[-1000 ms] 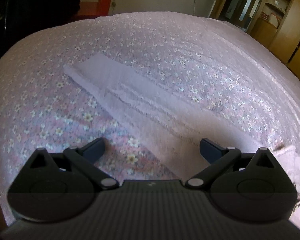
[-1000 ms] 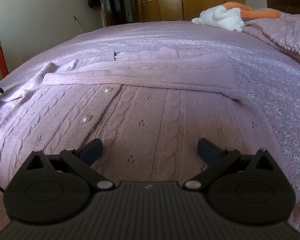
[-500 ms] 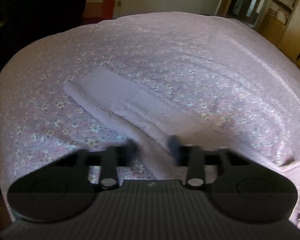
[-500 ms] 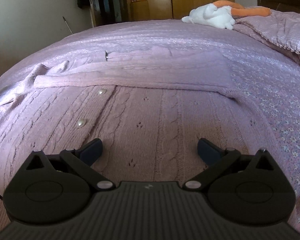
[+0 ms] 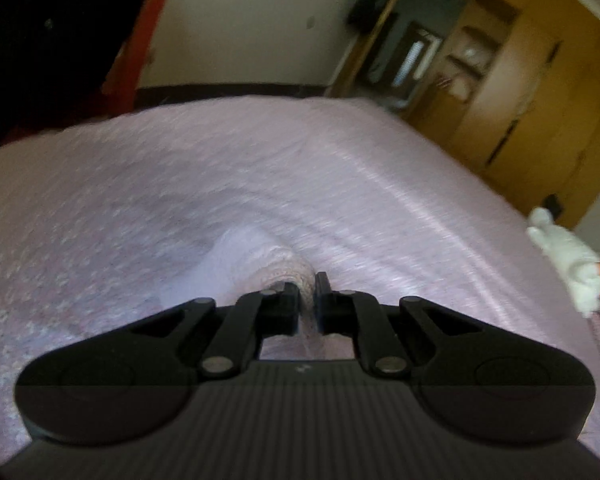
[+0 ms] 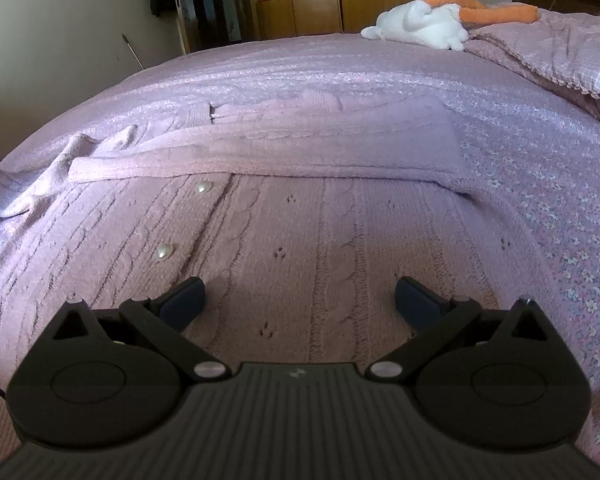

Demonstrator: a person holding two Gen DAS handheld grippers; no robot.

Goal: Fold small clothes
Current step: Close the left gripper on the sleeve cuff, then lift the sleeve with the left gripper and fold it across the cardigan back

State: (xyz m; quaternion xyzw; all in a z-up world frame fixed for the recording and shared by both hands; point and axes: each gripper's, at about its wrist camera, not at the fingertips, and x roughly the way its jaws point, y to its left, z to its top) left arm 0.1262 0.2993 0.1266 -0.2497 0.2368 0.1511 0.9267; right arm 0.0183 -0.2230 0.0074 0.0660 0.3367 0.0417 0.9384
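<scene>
The left hand-held gripper (image 5: 309, 294) is pinched tight on a sleeve (image 5: 256, 264) of the pink cardigan (image 6: 300, 240). The sleeve bunches up at the tips, so it looks lifted off the bed (image 5: 380, 184). Holding the sleeve by its end is probably a way to swing it over the body of the cardigan for a fold. This view is blurry, so small details are hard to see.

The right hand-held gripper (image 6: 298, 300) is spread wide and holds nothing. It hovers low over the front of the cardigan, near the pearl buttons (image 6: 165, 251). It may be there to press the cloth flat.

The cardigan lies flat in the middle of the bed. The other sleeve (image 6: 260, 156) is already folded across it. There is lots of free bed on all sides. A white soft toy (image 6: 420, 26) lies far off near the blanket (image 6: 560, 52), well out of the way.
</scene>
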